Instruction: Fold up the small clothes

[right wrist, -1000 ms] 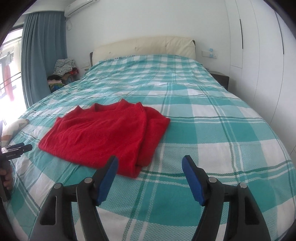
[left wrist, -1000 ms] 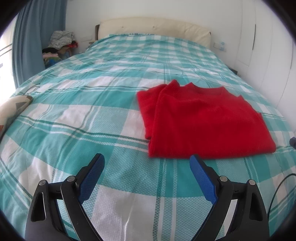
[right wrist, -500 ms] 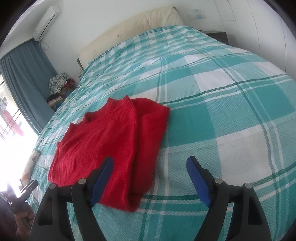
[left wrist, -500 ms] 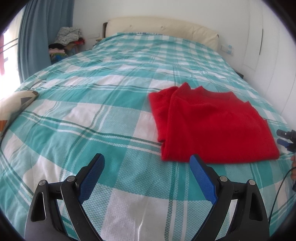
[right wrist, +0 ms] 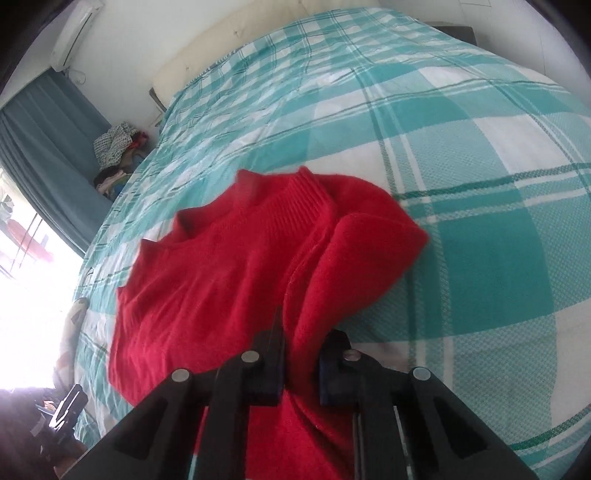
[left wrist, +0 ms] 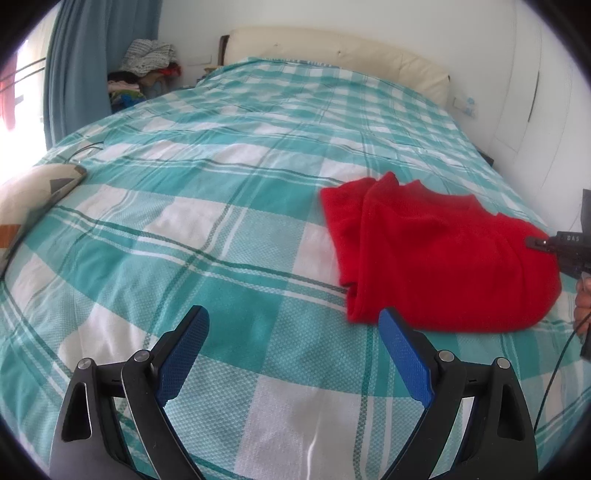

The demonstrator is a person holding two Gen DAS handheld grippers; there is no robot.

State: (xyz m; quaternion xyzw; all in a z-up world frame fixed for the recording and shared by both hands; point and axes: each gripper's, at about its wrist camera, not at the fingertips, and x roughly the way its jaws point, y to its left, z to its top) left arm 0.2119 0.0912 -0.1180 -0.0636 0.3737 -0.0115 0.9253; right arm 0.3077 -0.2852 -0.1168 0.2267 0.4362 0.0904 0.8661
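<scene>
My right tongs (right wrist: 301,354) have just closed, pinching the soft, floppy red sweater (right wrist: 236,273) at its near folded edge, on the bed (right wrist: 480,122); left tongs (left wrist: 293,354) are spread, beside the sweater.

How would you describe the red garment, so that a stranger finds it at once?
A big bed with a teal-and-white checked cover fills the room. On it lies a partly folded red sweater, its edge pinched by the right gripper. It is the only red, knitted thing on the cover.

A home bedroom: plaid-covered bed (left wrist: 258,177), padded headboard (left wrist: 332,44), blue curtain (left wrist: 85,55), wall air conditioner (right wrist: 75,35).
</scene>
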